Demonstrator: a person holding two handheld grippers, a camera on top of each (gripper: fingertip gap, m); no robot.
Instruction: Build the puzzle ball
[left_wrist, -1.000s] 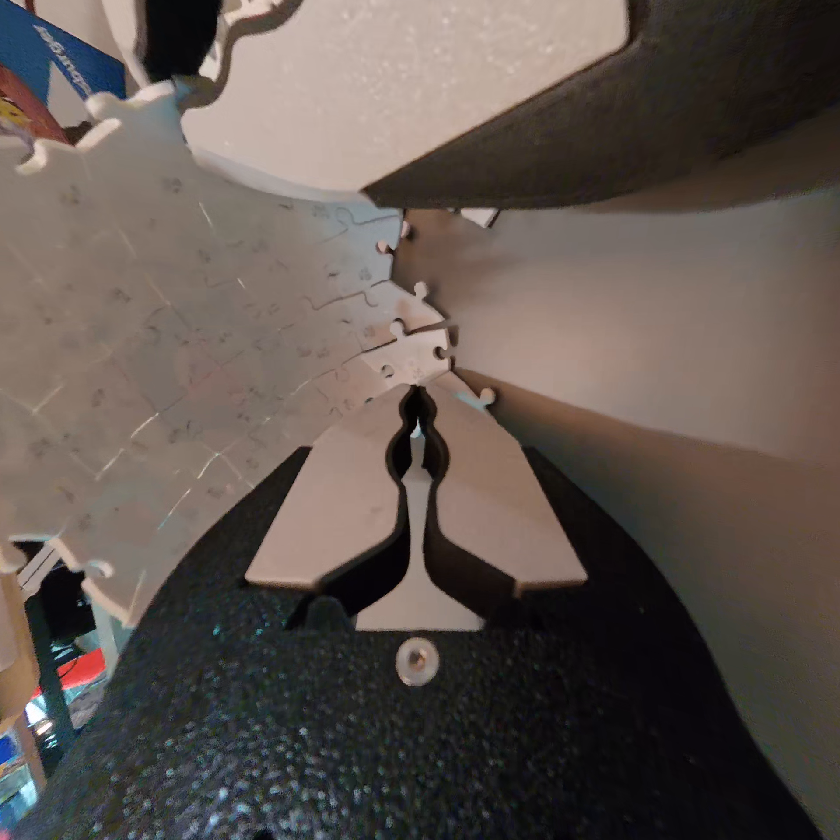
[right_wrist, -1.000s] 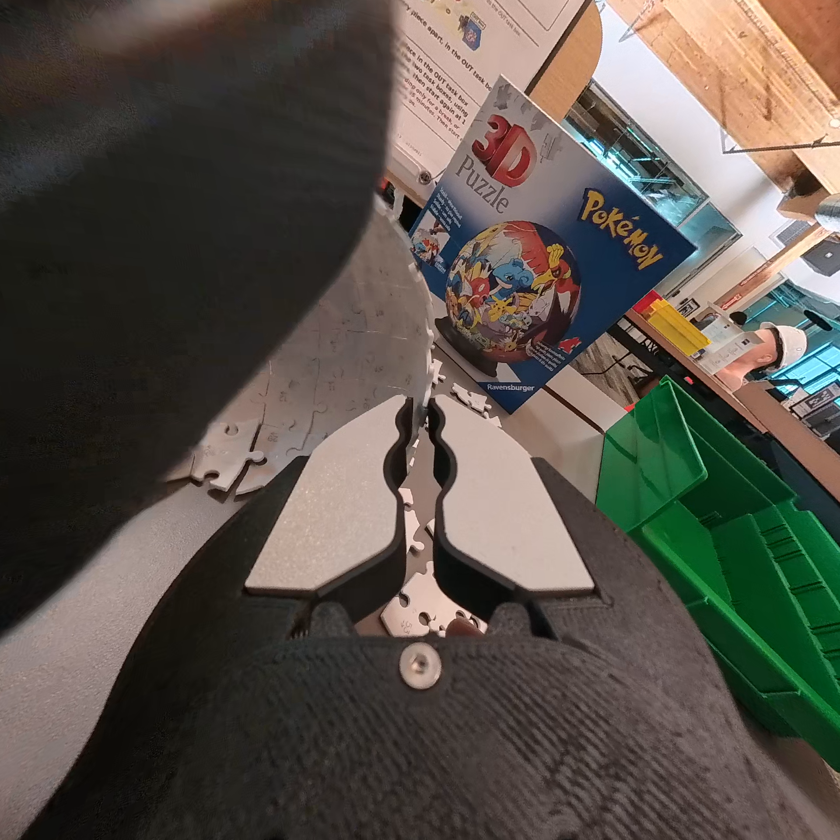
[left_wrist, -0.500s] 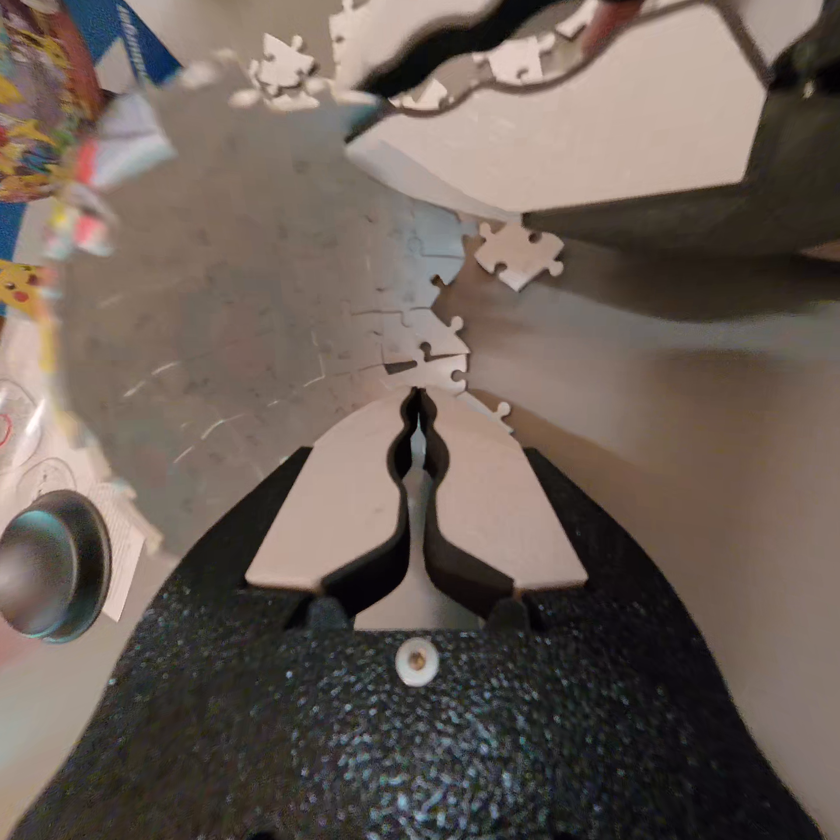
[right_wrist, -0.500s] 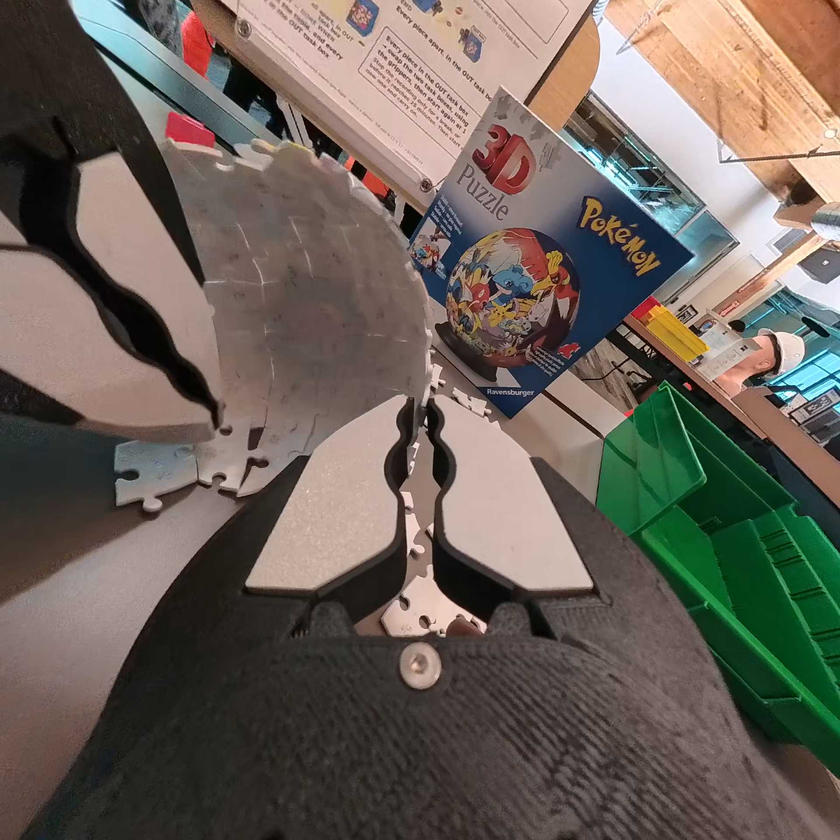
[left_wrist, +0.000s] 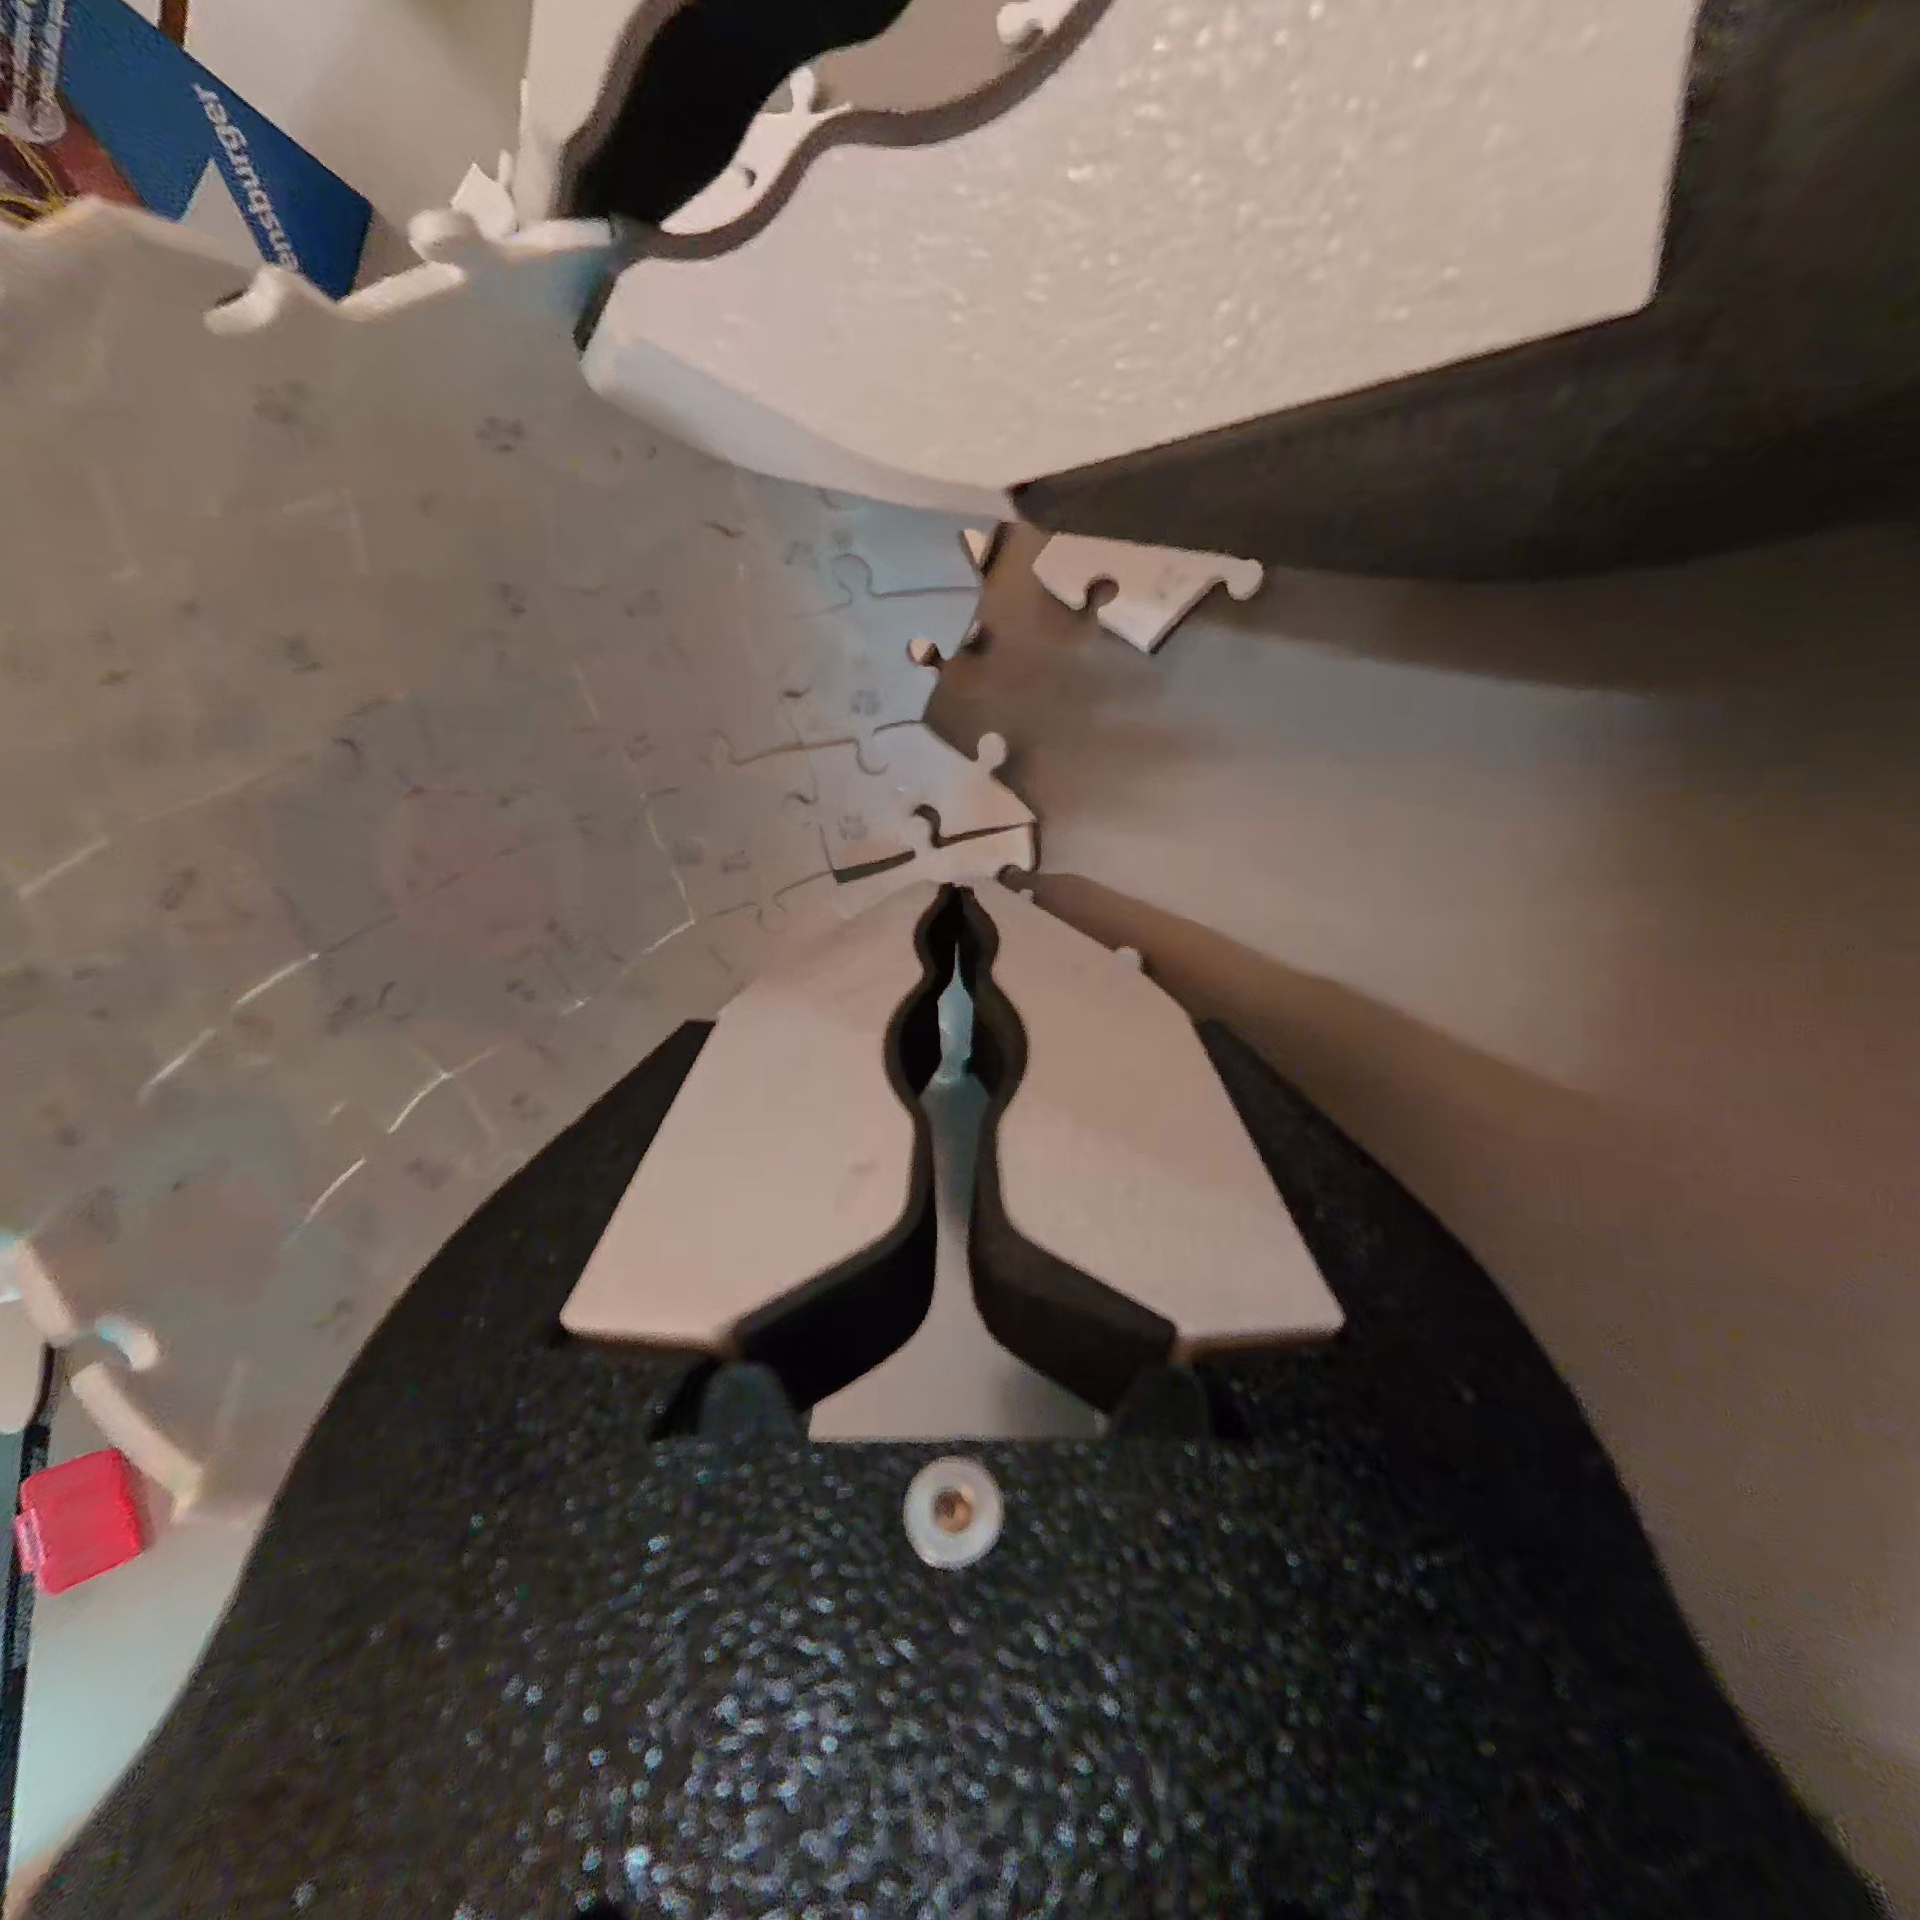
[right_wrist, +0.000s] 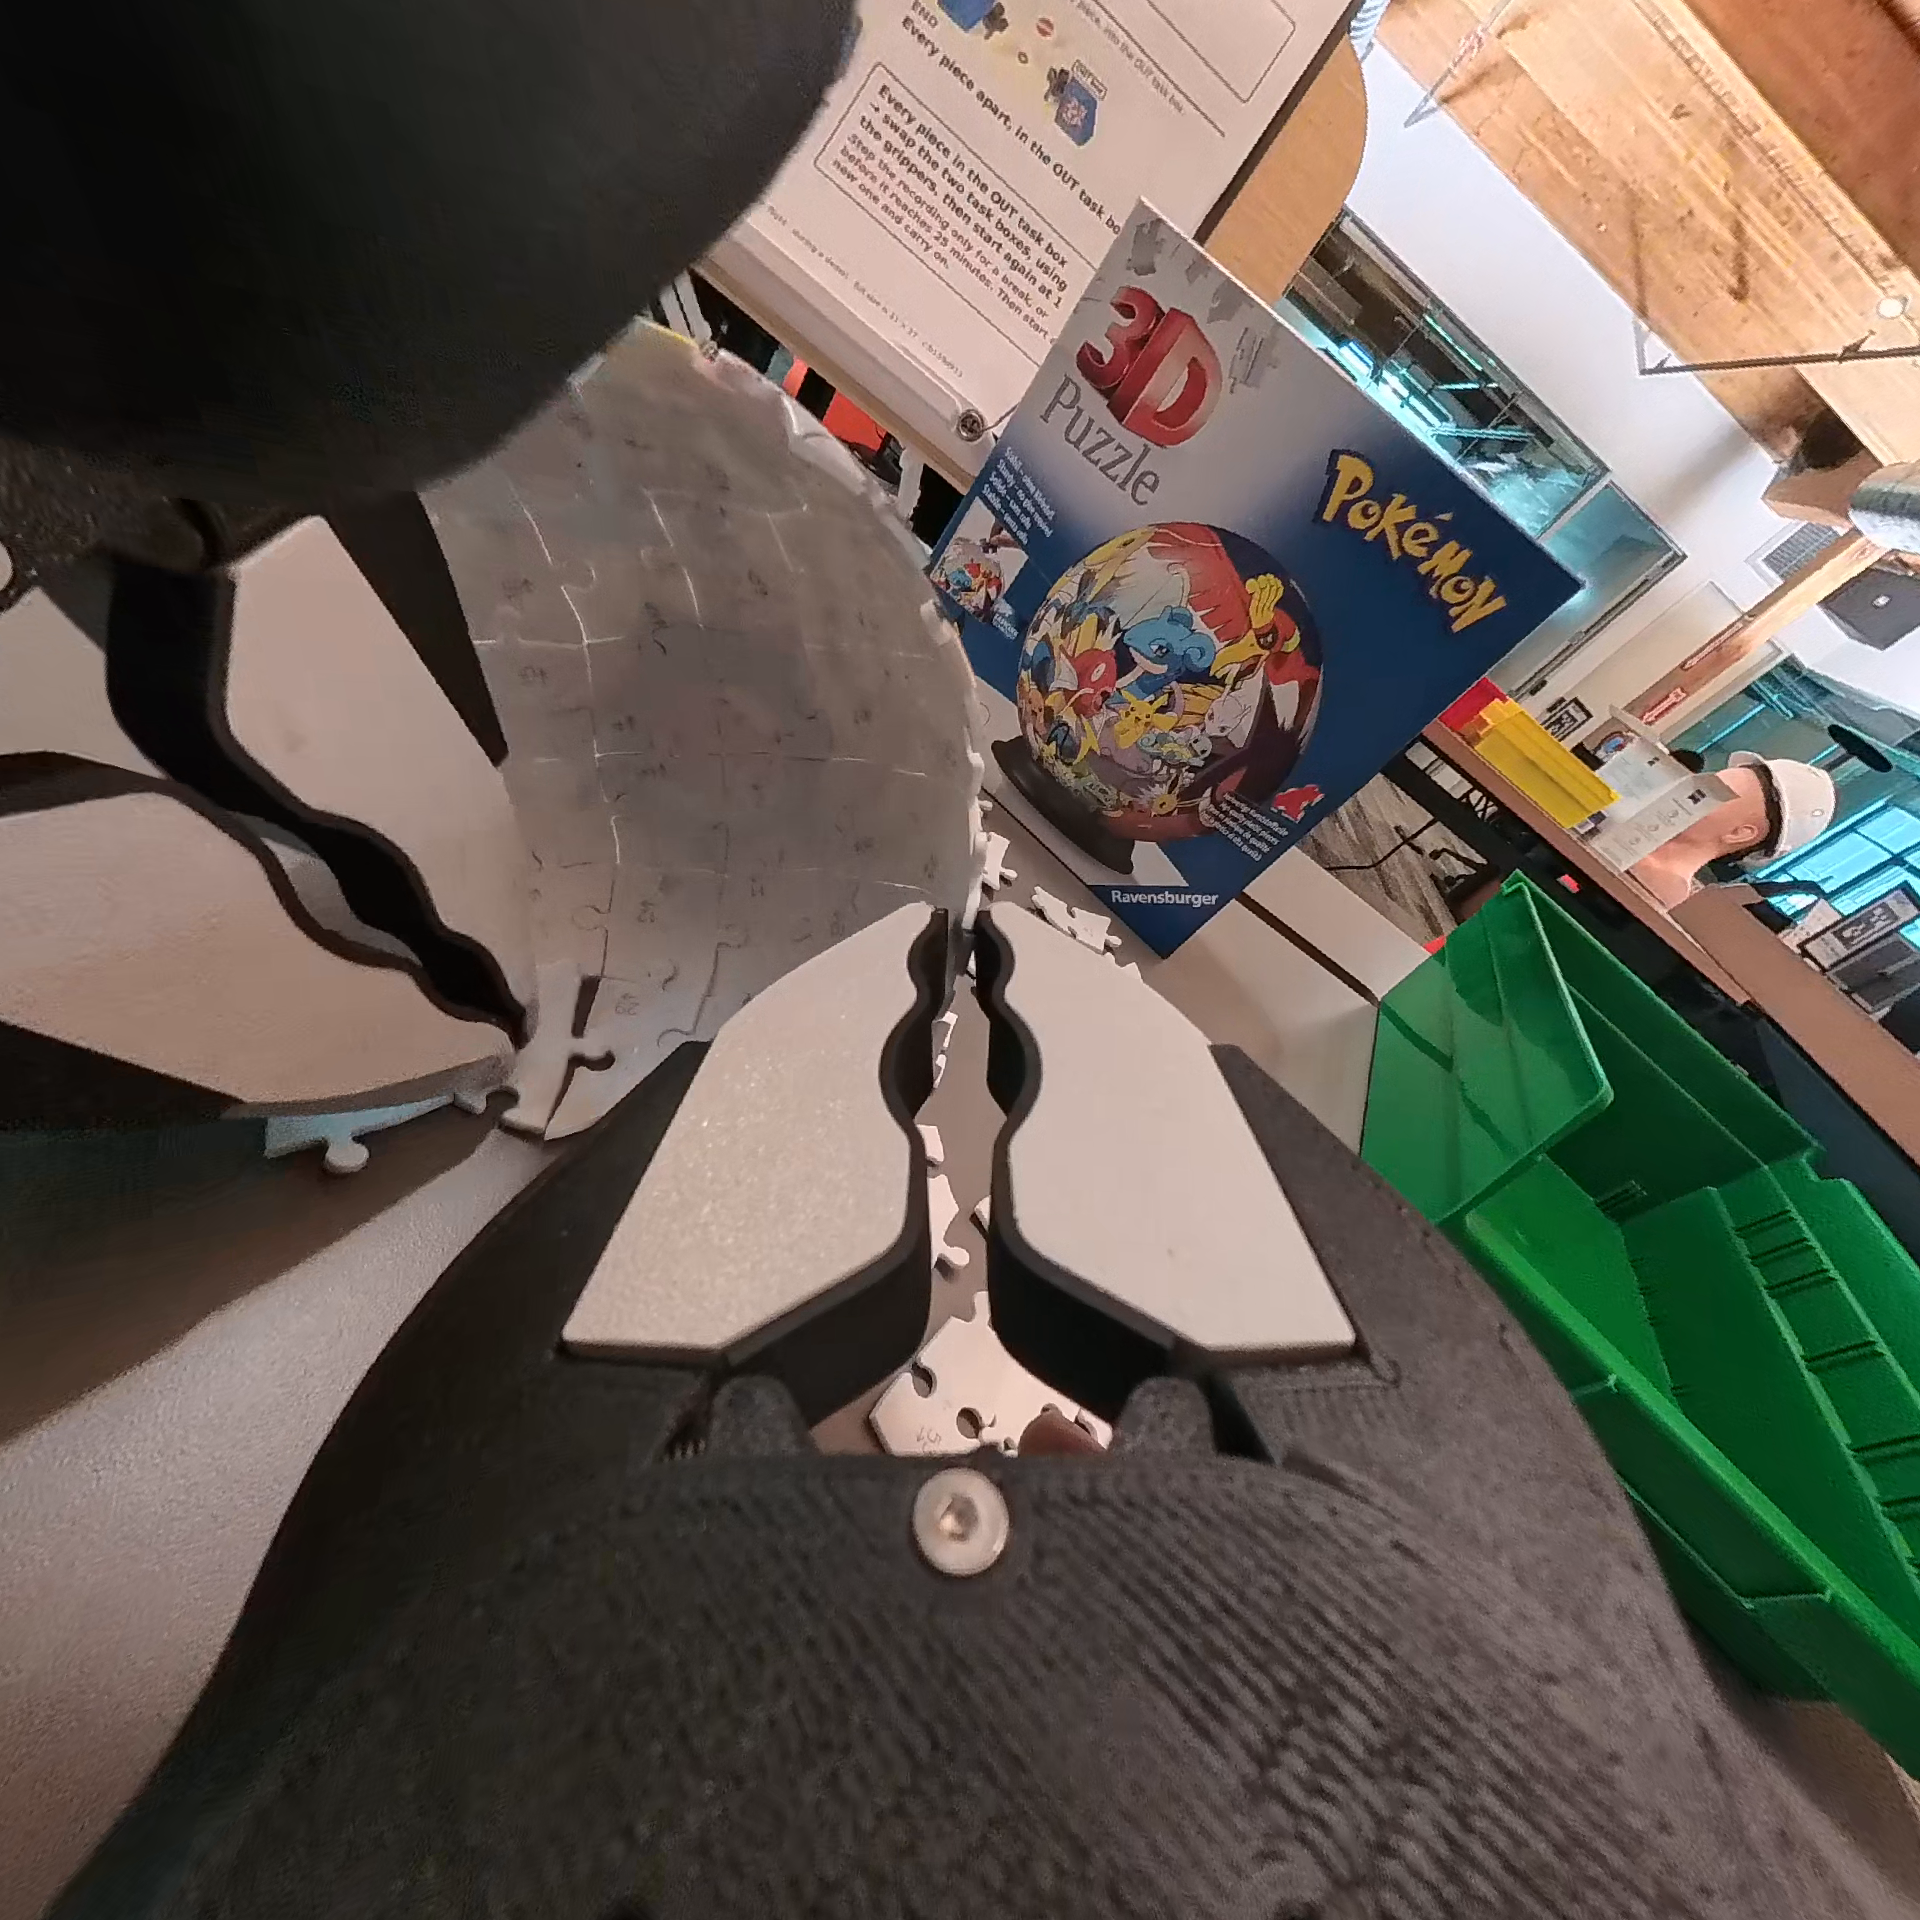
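Note:
The part-built puzzle ball is a curved grey shell (left_wrist: 416, 779) of joined pieces, seen from its inner side; it also shows in the right wrist view (right_wrist: 727, 707). My left gripper (left_wrist: 956, 909) is shut on an edge piece of the shell close to the table. In the right wrist view it (right_wrist: 514, 1023) pinches the shell's lower edge from the left. My right gripper (right_wrist: 961, 930) is shut on the shell's opposite rim; in the left wrist view it (left_wrist: 597, 234) looms at the top. A loose piece (left_wrist: 1143, 592) lies beyond the shell.
The blue puzzle box (right_wrist: 1247, 623) stands behind the shell. Green bins (right_wrist: 1662, 1247) sit at the right. Loose pieces (right_wrist: 966, 1403) lie on the pale table (left_wrist: 1558, 831) under my right gripper. A red object (left_wrist: 78, 1522) sits at the lower left. A white instruction sheet (right_wrist: 1039, 156) hangs behind. My hands' fingertips stand some 9 cm from each other. The red object (left_wrist: 78, 1522) is about 35 cm from both grippers' fingertips.
The left gripper and the shell swung away half a second ago and have come back close to the right gripper. Both grippers stay shut on the shell's edges.

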